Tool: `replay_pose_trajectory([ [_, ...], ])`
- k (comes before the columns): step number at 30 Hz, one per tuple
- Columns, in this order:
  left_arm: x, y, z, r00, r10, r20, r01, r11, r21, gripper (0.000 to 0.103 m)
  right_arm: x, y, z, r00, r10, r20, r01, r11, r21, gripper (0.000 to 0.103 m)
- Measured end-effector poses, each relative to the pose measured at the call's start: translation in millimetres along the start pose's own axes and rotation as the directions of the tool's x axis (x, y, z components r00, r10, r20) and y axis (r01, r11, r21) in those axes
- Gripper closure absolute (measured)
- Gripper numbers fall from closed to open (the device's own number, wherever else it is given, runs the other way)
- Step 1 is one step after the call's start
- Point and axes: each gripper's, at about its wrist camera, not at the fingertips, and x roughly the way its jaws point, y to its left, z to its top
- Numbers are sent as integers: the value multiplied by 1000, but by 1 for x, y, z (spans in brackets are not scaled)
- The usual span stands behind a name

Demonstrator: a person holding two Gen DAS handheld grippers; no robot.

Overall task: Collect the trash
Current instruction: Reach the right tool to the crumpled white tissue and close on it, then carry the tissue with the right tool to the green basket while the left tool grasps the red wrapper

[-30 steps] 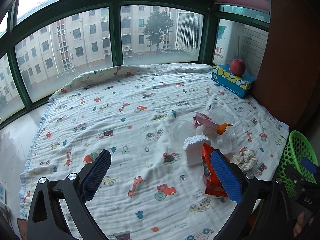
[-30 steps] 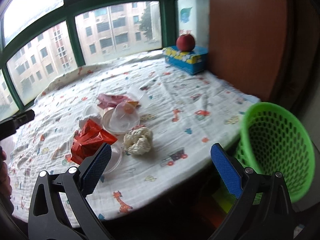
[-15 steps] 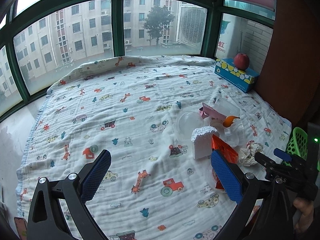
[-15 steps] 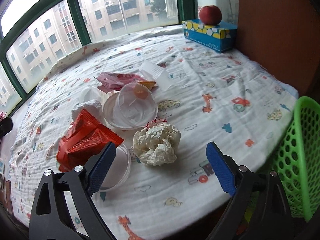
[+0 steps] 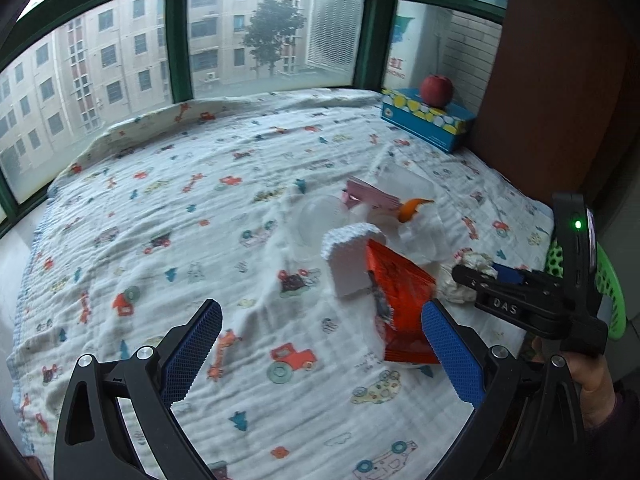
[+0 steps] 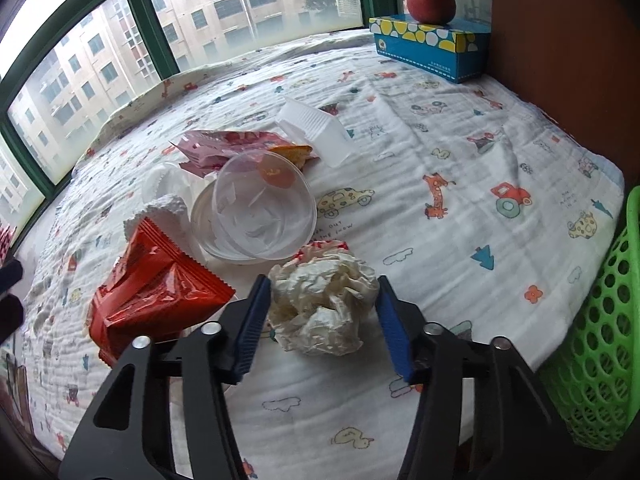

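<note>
The right gripper (image 6: 322, 314), low in the frame's centre, points steeply downward, its jaws having just been closing, both blue pads now against a crumpled paper ball (image 6: 322, 306). The left gripper (image 5: 320, 356) hangs with jaws spread wide and empty. A hand (image 5: 592, 380) grips at lower right.

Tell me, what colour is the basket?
Bright green: the basket shows best in the right wrist view.

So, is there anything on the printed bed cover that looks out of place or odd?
Yes. A red apple sits on top of the blue tissue box by the window, an odd perch. Near the cover's edge lies a litter pile: a torn red foil wrapper, a clear plastic bowl and a crumpled white paper ball.
</note>
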Motion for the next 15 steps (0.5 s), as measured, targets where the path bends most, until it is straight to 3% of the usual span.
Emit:
replay_pose_trajectory([
  [4,13,-14,-1,998,-53,-30,54,998,30,6,-6,-3,1,1000,5,13,-5,1000,10,59],
  [12,42,-34,1,992,-105,-70,111,991,81,8,-36,-13,-2,998,13,65,-16,999,40,60],
  [15,54,-37,3,987,-127,-94,135,987,82,18,-57,-19,-3,994,13,105,-19,998,52,60],
])
